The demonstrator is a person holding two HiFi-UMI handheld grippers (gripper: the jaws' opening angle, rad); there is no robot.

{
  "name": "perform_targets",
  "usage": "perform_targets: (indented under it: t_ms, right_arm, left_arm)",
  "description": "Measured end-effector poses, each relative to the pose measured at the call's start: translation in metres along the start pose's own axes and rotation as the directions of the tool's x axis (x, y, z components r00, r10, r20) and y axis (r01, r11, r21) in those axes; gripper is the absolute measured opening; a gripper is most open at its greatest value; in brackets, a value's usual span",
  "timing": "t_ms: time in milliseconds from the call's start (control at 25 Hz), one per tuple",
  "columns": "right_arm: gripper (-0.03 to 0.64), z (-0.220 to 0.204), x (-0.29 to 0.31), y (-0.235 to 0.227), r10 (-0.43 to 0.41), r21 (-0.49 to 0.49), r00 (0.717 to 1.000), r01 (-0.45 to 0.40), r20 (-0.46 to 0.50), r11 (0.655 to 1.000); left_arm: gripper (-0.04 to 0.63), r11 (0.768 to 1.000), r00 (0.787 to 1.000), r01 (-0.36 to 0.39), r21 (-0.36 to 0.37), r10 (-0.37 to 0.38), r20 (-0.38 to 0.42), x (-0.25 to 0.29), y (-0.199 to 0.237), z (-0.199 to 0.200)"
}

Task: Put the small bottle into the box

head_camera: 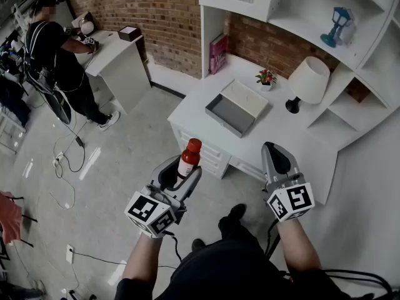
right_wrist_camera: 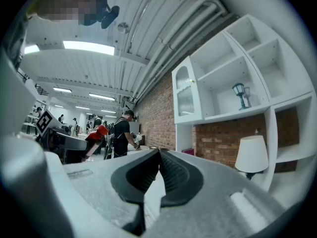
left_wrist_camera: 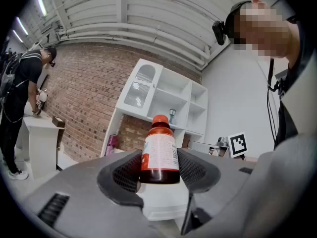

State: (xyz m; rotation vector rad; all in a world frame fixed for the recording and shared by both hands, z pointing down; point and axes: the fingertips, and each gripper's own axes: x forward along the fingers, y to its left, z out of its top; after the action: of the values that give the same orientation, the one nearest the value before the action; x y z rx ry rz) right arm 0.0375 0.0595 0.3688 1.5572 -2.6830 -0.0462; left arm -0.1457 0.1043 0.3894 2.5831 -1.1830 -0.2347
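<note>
Left gripper (head_camera: pixel 186 179) jaws pinch small bottle (head_camera: pixel 189 158) upright; right gripper (head_camera: pixel 272 152) jaws pressed together, empty; box (head_camera: pixel 237 107) open on desk (head_camera: pixel 194 108)

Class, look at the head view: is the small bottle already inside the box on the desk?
No, the small bottle is clamped in the left gripper, while the box sits open on the desk.

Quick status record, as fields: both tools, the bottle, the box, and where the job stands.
left tool: shut on small bottle, bottle upright
right tool: shut, nothing between jaws
box: open on white desk, lid folded back, inside bare
bottle to box: apart; bottle in the air, short of the desk
task step: bottle not yet in box
</note>
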Motion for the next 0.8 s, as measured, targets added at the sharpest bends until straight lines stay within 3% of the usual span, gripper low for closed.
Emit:
perform_targets:
  t_ms: [160,320,560,800]
  right_arm:
    - [0.000,0.007,-0.024,0.070,0.030,-0.027,1.000,-0.030,0.004,0.999]
    - [0.000,0.016,-0.051,0.102,0.023,-0.041,1.000,-0.023,-0.006,0.999]
    - [0.000,0.027,-0.079,0.121,0.029,-0.051,1.000,-0.029,-0.002,0.998]
    - [0.000,0.029,-0.100,0.110,0.017,-0.029,1.000,-0.016,0.013,0.999]
  left_arm:
    - [0.218,1.000,1.000,-0.005,-0.018,0.005,0.010,-0.064,-0.006,-0.009]
    - [0.218,1.000,1.000,0.019,-0.012,-0.018,0.022,-0.107,-0.023,-0.011]
    - [0.218,1.000,0.998,0.012,-0.010,-0.011,0.054,-0.129,-0.047,-0.003]
    - [0.218,0.999,0.999,0.028,-0.015,-0.027,0.047,-0.119,-0.070,-0.009]
